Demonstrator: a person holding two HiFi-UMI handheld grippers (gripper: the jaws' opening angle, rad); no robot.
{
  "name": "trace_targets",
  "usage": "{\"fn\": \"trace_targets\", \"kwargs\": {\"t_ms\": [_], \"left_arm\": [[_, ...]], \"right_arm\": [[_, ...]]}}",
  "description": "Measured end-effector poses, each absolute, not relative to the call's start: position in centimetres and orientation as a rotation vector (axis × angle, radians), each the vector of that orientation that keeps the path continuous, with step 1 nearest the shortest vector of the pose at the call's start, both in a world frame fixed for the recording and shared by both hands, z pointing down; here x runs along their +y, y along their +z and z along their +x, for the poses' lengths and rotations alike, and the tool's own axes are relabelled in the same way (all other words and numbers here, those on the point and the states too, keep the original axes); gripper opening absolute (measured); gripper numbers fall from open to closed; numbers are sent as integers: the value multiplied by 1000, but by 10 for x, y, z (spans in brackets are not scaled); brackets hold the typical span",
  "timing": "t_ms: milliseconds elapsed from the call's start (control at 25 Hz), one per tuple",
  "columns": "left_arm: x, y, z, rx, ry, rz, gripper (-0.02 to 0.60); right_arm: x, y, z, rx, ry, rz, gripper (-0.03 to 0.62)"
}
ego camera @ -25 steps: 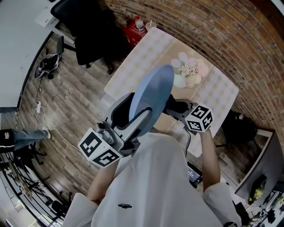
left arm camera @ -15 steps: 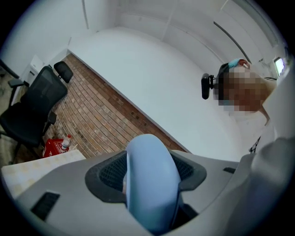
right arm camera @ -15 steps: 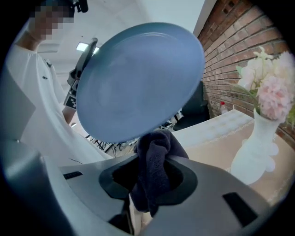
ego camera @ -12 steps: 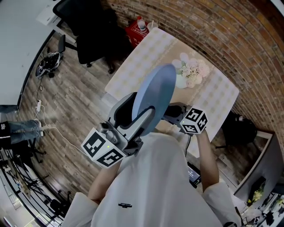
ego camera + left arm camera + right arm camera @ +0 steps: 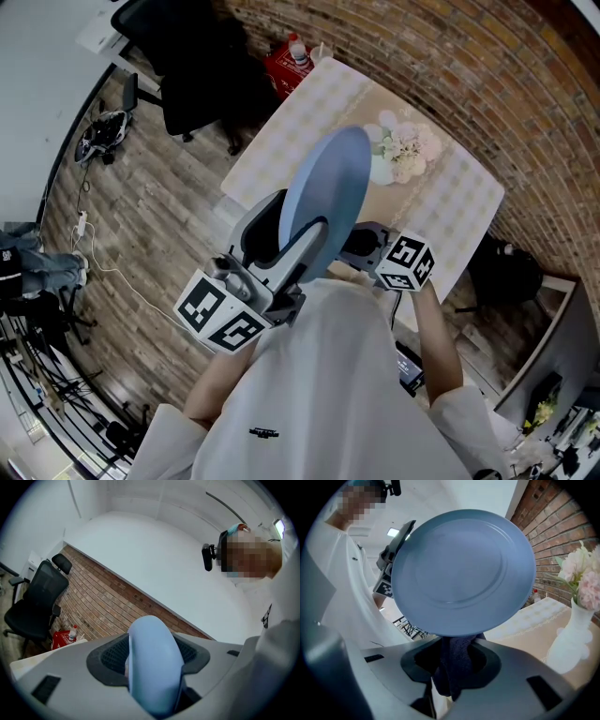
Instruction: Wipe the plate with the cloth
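Observation:
A light blue plate [image 5: 326, 202] is held up on edge in the air above the table, with my left gripper [image 5: 298, 255] shut on its lower rim. Seen edge-on in the left gripper view, the plate [image 5: 154, 667] fills the space between the jaws. Its round face [image 5: 463, 571] fills the right gripper view. My right gripper [image 5: 361, 242] is shut on a dark blue cloth [image 5: 457, 663], which hangs between its jaws and touches the plate's lower edge. In the head view the plate hides the cloth.
A table with a pale checked cloth [image 5: 309, 112] stands below, against a brick wall [image 5: 469, 84]. On it is a white vase of pink and white flowers [image 5: 398, 150], also near in the right gripper view [image 5: 574, 634]. A black office chair [image 5: 187, 66] and a red bag [image 5: 286, 66] are at the far left.
My right gripper has drawn back toward the person and slightly lower behind the plate. The plate and left gripper have stayed almost still.

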State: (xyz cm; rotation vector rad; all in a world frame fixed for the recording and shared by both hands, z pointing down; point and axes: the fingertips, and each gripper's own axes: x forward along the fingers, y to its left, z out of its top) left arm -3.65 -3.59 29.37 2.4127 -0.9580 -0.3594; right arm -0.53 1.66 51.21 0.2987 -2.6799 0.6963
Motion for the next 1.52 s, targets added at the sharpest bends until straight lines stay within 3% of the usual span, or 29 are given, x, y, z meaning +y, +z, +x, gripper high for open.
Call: {"fn": "trace_targets", "kwargs": {"t_ms": [680, 1040, 1520], "left_arm": [[-50, 294, -38, -1069, -327, 2480, 265], [-61, 301, -51, -1136, -306, 2458, 265], [-49, 315, -59, -1115, -241, 2470, 265]], "right_arm": [[64, 460, -51, -2809, 767, 188, 120], [82, 413, -30, -2914, 746, 75, 120], [8, 327, 95, -3005, 465, 1173, 120]]}}
